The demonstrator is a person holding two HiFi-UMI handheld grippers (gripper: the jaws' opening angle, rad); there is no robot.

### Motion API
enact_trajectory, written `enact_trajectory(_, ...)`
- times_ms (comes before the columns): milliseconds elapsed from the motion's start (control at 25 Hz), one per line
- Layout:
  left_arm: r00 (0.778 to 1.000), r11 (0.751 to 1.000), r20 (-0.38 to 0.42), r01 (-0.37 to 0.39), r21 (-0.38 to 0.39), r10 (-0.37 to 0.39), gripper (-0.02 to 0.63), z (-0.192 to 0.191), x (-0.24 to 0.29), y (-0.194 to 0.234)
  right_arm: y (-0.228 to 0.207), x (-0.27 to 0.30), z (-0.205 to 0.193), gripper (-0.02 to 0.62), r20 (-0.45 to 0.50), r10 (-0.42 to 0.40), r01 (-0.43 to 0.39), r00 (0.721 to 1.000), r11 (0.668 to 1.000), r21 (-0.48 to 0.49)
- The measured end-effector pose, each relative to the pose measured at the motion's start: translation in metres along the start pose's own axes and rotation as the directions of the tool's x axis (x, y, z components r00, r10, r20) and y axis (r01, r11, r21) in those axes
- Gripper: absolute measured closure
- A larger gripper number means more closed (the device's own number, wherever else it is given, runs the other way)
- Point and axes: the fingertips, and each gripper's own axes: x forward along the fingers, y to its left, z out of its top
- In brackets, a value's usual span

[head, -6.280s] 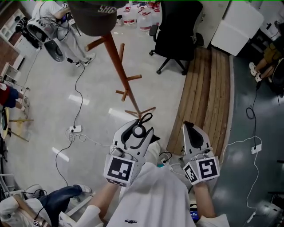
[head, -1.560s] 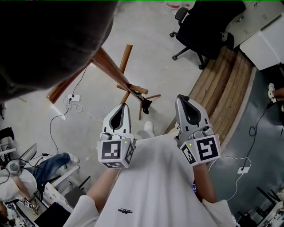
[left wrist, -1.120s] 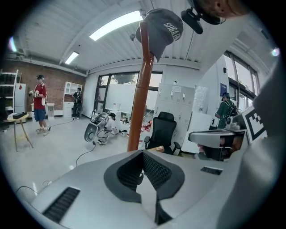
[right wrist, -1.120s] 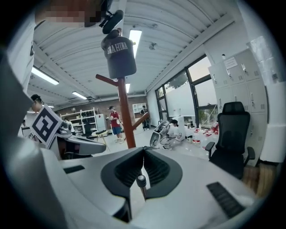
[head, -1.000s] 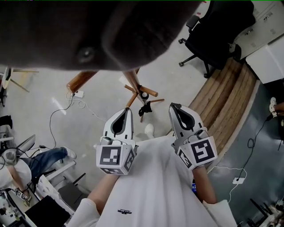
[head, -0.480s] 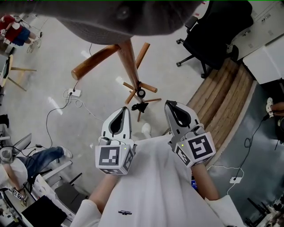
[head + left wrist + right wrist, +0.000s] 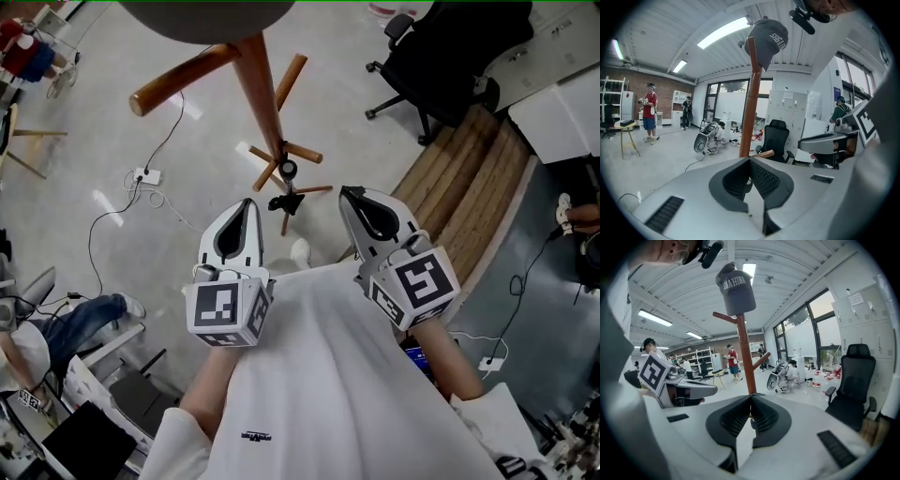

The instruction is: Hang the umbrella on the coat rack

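The brown wooden coat rack [image 7: 261,89] stands on the floor ahead of me, with a dark cap [image 7: 767,39] on its top. A small black folded umbrella [image 7: 286,201] hangs by its loop from a low peg near the rack's base. My left gripper [image 7: 247,203] is shut and empty, a little short of the umbrella and to its left. Level with it, my right gripper [image 7: 348,193] is also shut and empty, to the umbrella's right. The pole [image 7: 751,101] rises just beyond the closed left jaws, and the pole [image 7: 745,357] also shows beyond the right ones.
A black office chair [image 7: 441,52] stands at the back right beside a curved wooden platform [image 7: 464,192] and a white cabinet [image 7: 562,98]. A power strip and cable [image 7: 141,175] lie on the floor at left. People stand and sit further back [image 7: 649,110].
Several seconds ago my left gripper held the umbrella's loop; now the umbrella hangs on the rack and both grippers are drawn back. Over the last second only the view shifts.
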Motion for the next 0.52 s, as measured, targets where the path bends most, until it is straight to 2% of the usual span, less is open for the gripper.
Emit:
enact_trajectory(120,1.000,1.000,0.014,-0.012,-0.005,0.012,0.597,0.003,-0.001,0.002,0.004,0.001,-0.004,0.588,-0.013,0.019,-0.019,1.000,0.999,-0.026)
enact_trajectory(240,1.000,1.000,0.014,-0.006,-0.020,0.006,0.597,0.002,-0.001,0.001,0.004,-0.002,-0.002,0.588,-0.001,0.003,-0.003,1.000,1.000,-0.017)
enact_trajectory(520,0.998,0.998,-0.038,0.053,-0.027,-0.054,0.597,-0.014,0.012,-0.015,0.001,0.005,-0.013,0.589,0.003,-0.032,0.032,0.999,0.999,-0.027)
